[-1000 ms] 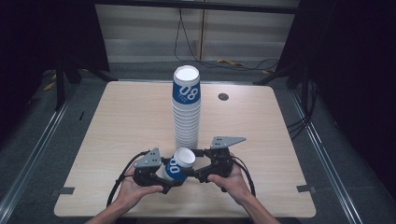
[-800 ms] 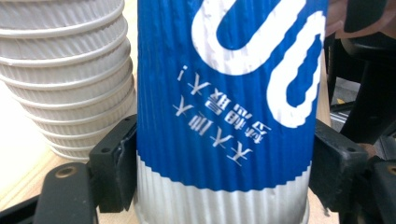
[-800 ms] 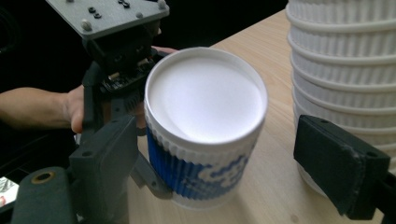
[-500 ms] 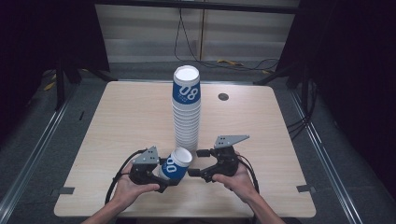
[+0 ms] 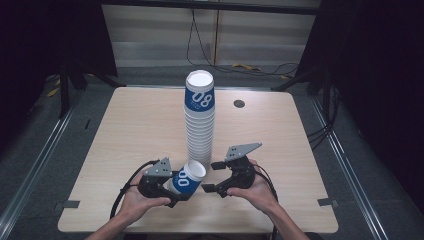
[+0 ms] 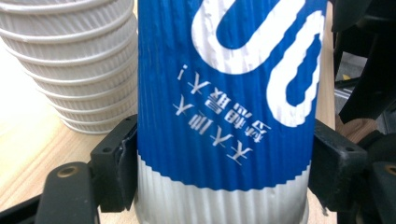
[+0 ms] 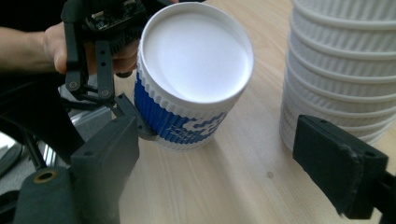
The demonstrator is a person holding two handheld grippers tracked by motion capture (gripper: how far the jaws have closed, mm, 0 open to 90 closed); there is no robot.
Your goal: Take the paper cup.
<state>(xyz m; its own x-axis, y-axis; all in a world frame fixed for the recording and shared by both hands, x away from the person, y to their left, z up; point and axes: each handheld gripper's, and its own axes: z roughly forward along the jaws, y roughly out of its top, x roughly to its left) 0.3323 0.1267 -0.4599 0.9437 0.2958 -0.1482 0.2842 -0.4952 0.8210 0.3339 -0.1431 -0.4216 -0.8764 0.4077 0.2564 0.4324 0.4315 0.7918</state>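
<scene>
1. Jaws, left gripper (image 5: 172,192): the two black pads press the ribbed sides of a single paper cup (image 5: 186,177), one to each flank, seen close in the left gripper view. Firm pinch low on the body, where the blue band meets the white base.
2. Jaws, right gripper (image 5: 212,176): spread wide with nothing between them, though they have just been closing a little. In the right gripper view the cup's mouth faces the camera between the two pads.
3. Cup position: held tilted just above the table (image 5: 125,130), near the front edge, rim pointing toward the right gripper and close beside the foot of the cup stack (image 5: 199,125).
4. Progress, as a judgement: one cup appears separated and in hand; the stack remains tall, so most of the work looks undone. Whether this cup is leaving the stack or heading to it cannot be told.
5. Materials: corrugated paper sleeves, finely ridged; blue print with white numerals; rolled white rims; smooth matte interior. Pale wood-grain tabletop.
</scene>
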